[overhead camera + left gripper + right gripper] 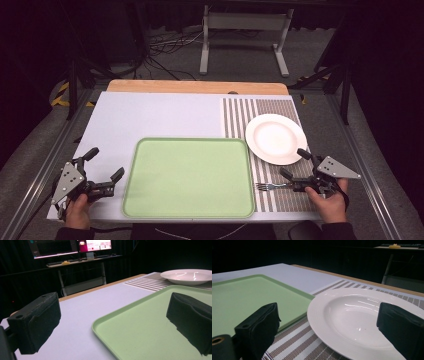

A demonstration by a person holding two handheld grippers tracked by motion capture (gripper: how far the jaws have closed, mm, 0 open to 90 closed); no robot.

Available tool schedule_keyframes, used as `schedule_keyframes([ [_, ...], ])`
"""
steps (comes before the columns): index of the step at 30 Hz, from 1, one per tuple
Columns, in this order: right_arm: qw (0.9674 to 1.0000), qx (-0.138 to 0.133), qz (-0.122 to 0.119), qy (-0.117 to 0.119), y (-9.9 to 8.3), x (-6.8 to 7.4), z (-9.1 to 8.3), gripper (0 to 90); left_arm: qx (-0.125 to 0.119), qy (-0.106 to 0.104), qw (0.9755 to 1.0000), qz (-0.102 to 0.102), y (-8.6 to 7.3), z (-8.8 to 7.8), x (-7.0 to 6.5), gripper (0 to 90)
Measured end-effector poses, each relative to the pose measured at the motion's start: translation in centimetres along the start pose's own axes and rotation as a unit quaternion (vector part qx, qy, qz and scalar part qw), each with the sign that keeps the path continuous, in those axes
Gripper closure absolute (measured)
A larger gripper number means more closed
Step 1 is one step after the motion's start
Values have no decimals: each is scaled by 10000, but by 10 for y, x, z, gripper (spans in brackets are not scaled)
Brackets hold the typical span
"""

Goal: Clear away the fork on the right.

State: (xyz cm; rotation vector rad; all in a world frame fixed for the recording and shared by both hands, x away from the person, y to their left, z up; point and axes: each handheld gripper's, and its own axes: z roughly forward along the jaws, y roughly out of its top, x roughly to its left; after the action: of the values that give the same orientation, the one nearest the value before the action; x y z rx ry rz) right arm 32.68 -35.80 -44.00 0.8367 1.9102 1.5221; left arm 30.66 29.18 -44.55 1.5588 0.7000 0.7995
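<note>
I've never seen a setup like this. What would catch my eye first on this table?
Probably the big pale green tray, bare, near the front middle of the table. To its right, a white plate sits on a striped placemat, with a fork lying below it. At each front corner a hand holds a tool with black fingers spread wide: the left gripper and the right gripper.

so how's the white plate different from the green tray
The white plate is round with a raised rim and a dished middle; the green tray is a rounded rectangle with a low lip. The plate is much smaller than the tray. The plate sits on the striped placemat, with a fork lying nearer the person, while the tray lies on the pale table cover. Both lie flat, with nothing on them.
</note>
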Motion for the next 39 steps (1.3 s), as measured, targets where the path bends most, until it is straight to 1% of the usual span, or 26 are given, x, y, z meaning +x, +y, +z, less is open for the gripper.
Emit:
schedule_keyframes([
  [6,10000,34,-23,61,0,1,2,51,20,0,10000,-8,0,0,0,0],
  [9,9999,2,48,112,0,1,2,48,33,4,10000,-4,-1,0,0,0],
  [22,9999,-19,83,124,1,1,2,47,33,20,10000,-2,0,0,0,0],
  [25,9998,-28,112,160,2,1,2,44,36,23,10000,-16,0,0,0,0],
  [26,9998,-25,107,154,3,1,3,38,37,27,10000,-11,0,0,0,0],
  [27,9999,118,-93,47,9,5,8,37,42,29,10000,0,0,0,0,0],
  [30,9999,52,-58,111,13,8,11,36,41,26,10000,8,0,0,0,0],
  [31,9998,15,-52,187,18,12,15,27,32,24,10000,6,0,0,0,0],
  [33,9997,-2,-68,230,20,14,17,25,36,24,10000,8,0,0,0,0],
  [35,9992,-45,-6,399,26,17,21,24,39,22,10000,12,0,0,0,0],
  [37,9992,-68,16,395,29,19,23,21,18,28,10000,-6,0,0,-1,0],
  [39,9995,-49,-9,317,33,22,25,7,14,30,10000,-3,0,-1,-1,0],
])
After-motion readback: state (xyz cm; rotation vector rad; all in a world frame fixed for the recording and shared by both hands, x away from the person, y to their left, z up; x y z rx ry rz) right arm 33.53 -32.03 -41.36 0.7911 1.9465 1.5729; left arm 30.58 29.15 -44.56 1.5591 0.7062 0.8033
